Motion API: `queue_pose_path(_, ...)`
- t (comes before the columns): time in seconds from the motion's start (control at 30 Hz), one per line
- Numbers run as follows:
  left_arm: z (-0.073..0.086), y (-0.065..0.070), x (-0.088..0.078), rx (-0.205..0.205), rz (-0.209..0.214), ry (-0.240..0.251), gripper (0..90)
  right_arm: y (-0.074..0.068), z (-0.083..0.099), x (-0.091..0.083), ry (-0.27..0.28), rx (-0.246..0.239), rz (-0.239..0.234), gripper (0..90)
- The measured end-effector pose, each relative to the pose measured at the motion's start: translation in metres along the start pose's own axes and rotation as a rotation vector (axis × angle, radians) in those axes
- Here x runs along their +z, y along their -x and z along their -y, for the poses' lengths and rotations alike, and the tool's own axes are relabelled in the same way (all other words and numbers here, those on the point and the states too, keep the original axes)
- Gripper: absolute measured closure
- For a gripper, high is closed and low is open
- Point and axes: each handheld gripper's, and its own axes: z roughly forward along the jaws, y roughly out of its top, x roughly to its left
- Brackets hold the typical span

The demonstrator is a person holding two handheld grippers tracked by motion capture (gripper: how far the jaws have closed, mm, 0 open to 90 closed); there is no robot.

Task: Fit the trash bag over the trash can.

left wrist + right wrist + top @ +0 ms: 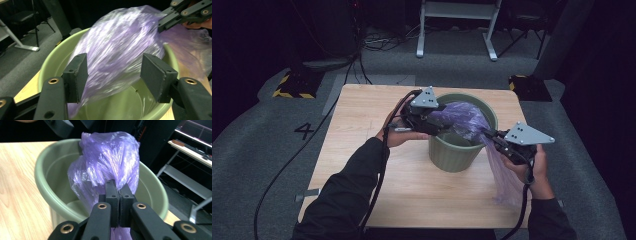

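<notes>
Overhead, two close views — shared bin [462, 150]

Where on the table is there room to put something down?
The wooden table is bare left of the green bin and along the near edge between the sleeves. It is crowded at the bin, where both grippers and the purple bag meet.

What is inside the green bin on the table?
A crumpled purple plastic bag bulges out of the green bin, with part trailing over the rim to the right gripper. A patch of bare bin floor shows; the rest is covered by the bag.
</notes>
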Motion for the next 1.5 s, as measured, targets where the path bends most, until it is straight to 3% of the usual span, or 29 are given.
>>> queue_pose_path(0.13, 0.003, -0.005, -0.004, -0.007, -0.036, -0.020, 44.6, 0.005, 0.005, -0.008, -0.012, -0.008, 0.031, 89.4)
queue_pose_path(0.23, 0.004, -0.007, -0.001, -0.005, -0.026, -0.035, 49.5, 0.007, 0.008, -0.015, 0.003, 0.003, 0.035, 89.3)
queue_pose_path(0.33, 0.002, -0.004, 0.004, 0.001, -0.001, -0.023, 48.7, 0.006, 0.008, -0.016, 0.007, -0.003, 0.031, 89.0)
queue_pose_path(0.43, -0.003, 0.003, 0.011, 0.013, 0.014, -0.015, 41.7, 0.004, 0.004, -0.016, 0.013, -0.017, 0.025, 88.7)
queue_pose_path(0.63, -0.012, 0.014, 0.028, 0.047, 0.027, -0.051, 39.4, -0.005, -0.009, -0.012, 0.004, -0.065, -0.007, 87.4)
queue_pose_path(0.83, -0.013, 0.017, 0.038, 0.092, 0.041, -0.096, 68.8, -0.012, -0.016, -0.011, 0.020, -0.072, -0.043, 84.4)
queue_pose_path(0.93, -0.013, 0.018, 0.041, 0.105, 0.056, -0.102, 77.3, -0.015, -0.018, -0.010, 0.033, -0.067, -0.057, 84.3)
queue_pose_path(1.07, -0.011, 0.020, 0.040, 0.118, 0.059, -0.120, 79.1, -0.018, -0.019, -0.008, 0.033, -0.072, -0.067, 85.5)
queue_pose_path(1.2, -0.006, 0.016, 0.031, 0.089, 0.071, -0.078, 68.2, -0.019, -0.019, -0.003, 0.020, -0.074, -0.078, 86.7)
queue_pose_path(1.37, 0.000, 0.012, 0.017, 0.030, 0.018, -0.005, 39.1, -0.020, -0.022, 0.002, 0.006, -0.078, -0.087, 87.7)
queue_pose_path(1.4, 0.001, 0.012, 0.013, 0.021, 0.028, 0.011, 32.5, -0.021, -0.023, 0.003, 0.001, -0.079, -0.089, 87.9)
queue_pose_path(1.5, 0.000, 0.012, 0.007, 0.032, 0.042, 0.044, 24.7, -0.023, -0.026, 0.007, -0.014, -0.093, -0.100, 88.0)
